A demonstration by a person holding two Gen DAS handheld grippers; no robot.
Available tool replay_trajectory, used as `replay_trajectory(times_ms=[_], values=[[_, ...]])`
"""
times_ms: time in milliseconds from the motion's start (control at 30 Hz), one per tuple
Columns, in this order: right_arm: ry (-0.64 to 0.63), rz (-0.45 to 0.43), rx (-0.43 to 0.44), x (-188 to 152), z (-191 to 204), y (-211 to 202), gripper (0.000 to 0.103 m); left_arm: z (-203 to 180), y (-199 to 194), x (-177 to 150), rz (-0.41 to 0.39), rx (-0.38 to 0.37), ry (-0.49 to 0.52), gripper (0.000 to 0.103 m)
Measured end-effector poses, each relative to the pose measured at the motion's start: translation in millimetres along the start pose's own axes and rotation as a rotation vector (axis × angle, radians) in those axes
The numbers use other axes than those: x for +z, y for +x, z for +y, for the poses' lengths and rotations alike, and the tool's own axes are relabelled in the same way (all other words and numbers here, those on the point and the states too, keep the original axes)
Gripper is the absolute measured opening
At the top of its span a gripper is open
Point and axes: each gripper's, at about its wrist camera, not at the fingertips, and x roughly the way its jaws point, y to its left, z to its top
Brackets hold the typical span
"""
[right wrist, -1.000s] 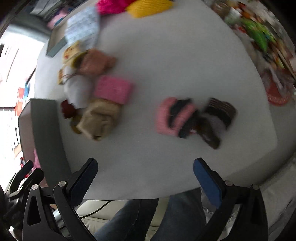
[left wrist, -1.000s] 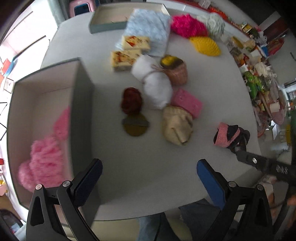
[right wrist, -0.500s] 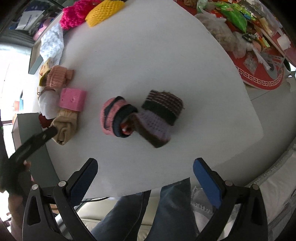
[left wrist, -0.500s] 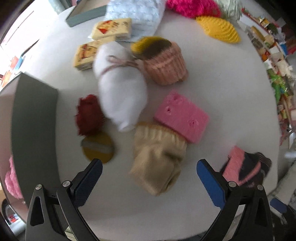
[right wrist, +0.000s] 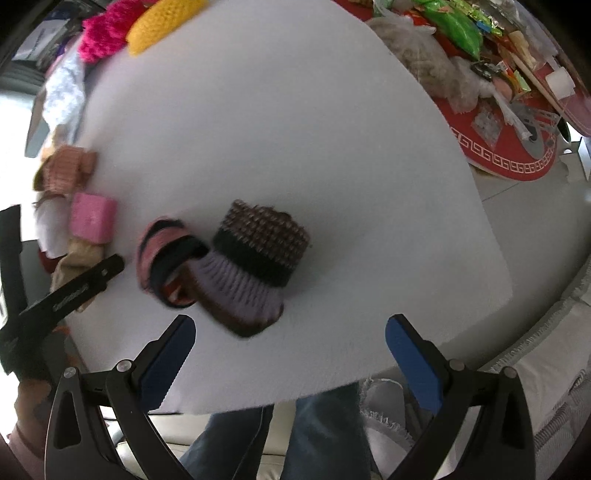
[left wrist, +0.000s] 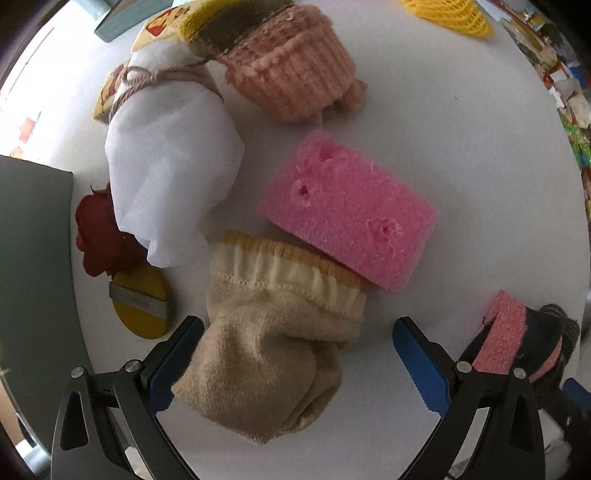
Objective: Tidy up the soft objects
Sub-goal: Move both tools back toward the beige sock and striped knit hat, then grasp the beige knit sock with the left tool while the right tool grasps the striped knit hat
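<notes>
Our left gripper [left wrist: 297, 354] is spread wide, with the beige sock [left wrist: 271, 354] lying between its blue pads; the left pad [left wrist: 177, 363] touches the sock's edge, and the right pad is apart from it, so nothing is clamped. The sock's ribbed cuff sits just under the edge of the pink sponge [left wrist: 347, 214]. Beyond the sponge we see a peach knitted cap [left wrist: 291, 74], and to its left a white cloth bundle [left wrist: 170, 162] tied with yarn. A dark red woolly piece [left wrist: 98, 236] and a yellow oval pad [left wrist: 142, 304] lie beside the grey box wall [left wrist: 35, 258].

Our right gripper [right wrist: 286, 356] is also released, jaws wide apart and holding nothing, hovering above the white table [right wrist: 295, 129]. Just ahead of it lie a brown, black and lilac knitted hat [right wrist: 255, 266] and, touching it, a pink and black rolled knit [right wrist: 162, 258]. At the far edge of the table are a magenta knit [right wrist: 101, 38] and a yellow knit [right wrist: 162, 20].
</notes>
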Motion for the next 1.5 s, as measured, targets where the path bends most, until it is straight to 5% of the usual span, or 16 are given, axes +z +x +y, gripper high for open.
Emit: replay_trajectory(times_ms=[233, 600, 967, 1100, 1167, 1233, 1500], values=[[0.224, 0.005, 0.121, 13.9, -17.6, 16.7, 0.103, 8.3, 0.2, 1.6, 0.011, -0.036, -0.012, 0.103], [0.340, -0.148, 0.122, 35.5, -33.3, -12.9, 0.103, 4.0, 5.0, 8.2, 0.013, -0.032, -0.013, 0.103], [0.422, 0.041, 0.270, 37.8, -20.5, 27.5, 0.103, 4.7, 8.1, 12.8, 0.029, -0.034, -0.020, 0.101], [0.384, 0.041, 0.280, 41.3, -11.5, 27.3, 0.087, -2.5, -2.2, 9.1, -0.004, -0.034, 0.032, 0.074], [0.369, 0.048, 0.294, 43.4, -6.3, 26.3, 0.055, -4.2, -6.2, 7.9, -0.012, -0.035, 0.052, 0.056], [0.362, 0.056, 0.288, 44.0, -2.4, 25.6, 0.047, -3.4, -8.4, 6.6, -0.008, -0.040, 0.069, 0.038], [0.235, -0.005, 0.215, 40.0, 3.9, 1.1, 0.043, 18.0, -19.5, -12.2, -0.001, -0.061, 0.102, 0.038]])
